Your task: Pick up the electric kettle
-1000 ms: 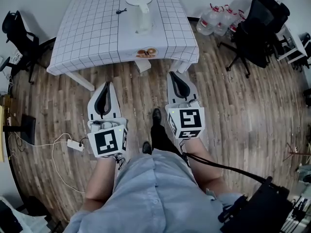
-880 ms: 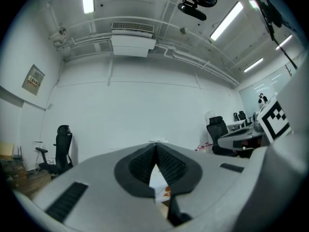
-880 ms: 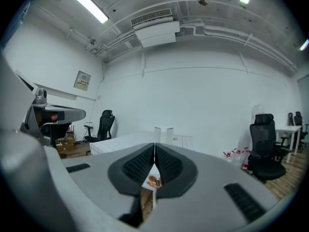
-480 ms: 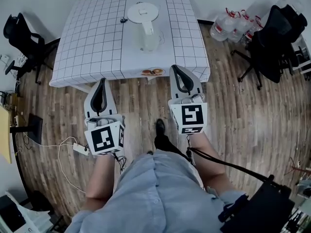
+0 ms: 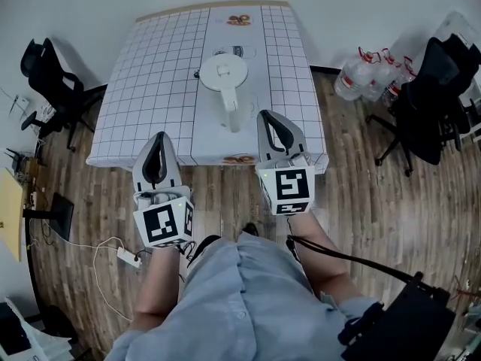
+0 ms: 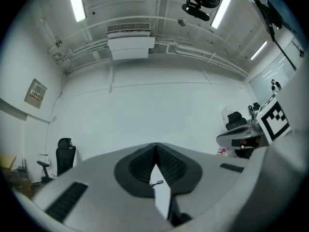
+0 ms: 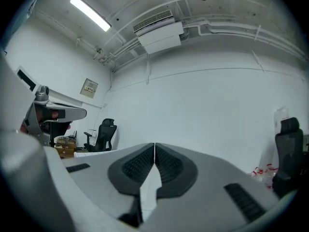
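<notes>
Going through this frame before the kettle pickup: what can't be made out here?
- Electric kettle, head view: seen only from above; its lid hides any water and its base.
- Both gripper views: kettle not in sight; shut jaws fill the lower picture.
- Prints on the tablecloth, head view: too small to read.
- Black box, head view: cut off by the bottom edge.

Light blue shirt (image 5: 240, 299). White left gripper (image 5: 159, 138) and right gripper (image 5: 268, 116), black pads (image 5: 156, 162), black-and-white marker cubes (image 5: 164, 224), black cable (image 5: 342, 259).
</notes>
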Tool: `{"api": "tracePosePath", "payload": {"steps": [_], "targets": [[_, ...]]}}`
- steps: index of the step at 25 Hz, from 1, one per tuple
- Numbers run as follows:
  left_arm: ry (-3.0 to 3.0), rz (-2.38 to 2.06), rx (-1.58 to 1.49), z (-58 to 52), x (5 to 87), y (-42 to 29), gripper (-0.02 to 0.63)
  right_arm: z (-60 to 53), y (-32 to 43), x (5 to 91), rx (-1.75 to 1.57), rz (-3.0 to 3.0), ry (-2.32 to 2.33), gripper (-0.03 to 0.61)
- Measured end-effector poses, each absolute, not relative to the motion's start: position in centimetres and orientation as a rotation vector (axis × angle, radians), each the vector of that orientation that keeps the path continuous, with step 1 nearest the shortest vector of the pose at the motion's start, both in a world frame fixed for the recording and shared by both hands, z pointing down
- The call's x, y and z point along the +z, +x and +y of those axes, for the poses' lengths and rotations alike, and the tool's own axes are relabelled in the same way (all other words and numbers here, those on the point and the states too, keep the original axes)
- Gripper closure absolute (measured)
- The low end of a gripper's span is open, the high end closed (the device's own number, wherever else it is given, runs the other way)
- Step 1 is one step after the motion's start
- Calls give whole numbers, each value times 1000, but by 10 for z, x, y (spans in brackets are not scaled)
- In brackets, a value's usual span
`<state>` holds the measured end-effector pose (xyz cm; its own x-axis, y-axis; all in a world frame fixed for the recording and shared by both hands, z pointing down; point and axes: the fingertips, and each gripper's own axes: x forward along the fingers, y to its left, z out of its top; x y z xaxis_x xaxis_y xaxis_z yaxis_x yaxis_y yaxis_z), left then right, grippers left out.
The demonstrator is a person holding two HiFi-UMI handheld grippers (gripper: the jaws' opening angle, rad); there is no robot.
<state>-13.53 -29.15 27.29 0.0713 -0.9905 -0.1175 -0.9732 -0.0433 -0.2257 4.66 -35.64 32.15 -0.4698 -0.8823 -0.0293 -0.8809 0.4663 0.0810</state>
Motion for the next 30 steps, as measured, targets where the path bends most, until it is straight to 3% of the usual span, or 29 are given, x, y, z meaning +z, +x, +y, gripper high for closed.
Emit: {"api": "tracePosePath", "payload": {"steps": [17, 18, 20, 21, 24, 30], "targets": [[-2213, 2008, -139, -348, 319, -164, 612, -385, 21, 360, -30, -2665, 1596, 575], [-2224, 2003, -143, -353, 321, -165, 612, -385, 16, 356, -28, -2702, 1576, 564], [-2241, 1992, -148, -360, 322, -166, 612, -387, 4, 349, -25, -2756, 1523, 419], [-2247, 1987, -151, -363, 321, -168, 612, -388, -1, 347, -25, -2768, 1505, 388], [-2260, 1980, -164, -371, 321, -174, 612, -395, -13, 349, -20, -2752, 1498, 344], [-2305, 1981, -220, -387, 337, -193, 612, -415, -22, 360, -82, -2644, 1713, 324]]}}
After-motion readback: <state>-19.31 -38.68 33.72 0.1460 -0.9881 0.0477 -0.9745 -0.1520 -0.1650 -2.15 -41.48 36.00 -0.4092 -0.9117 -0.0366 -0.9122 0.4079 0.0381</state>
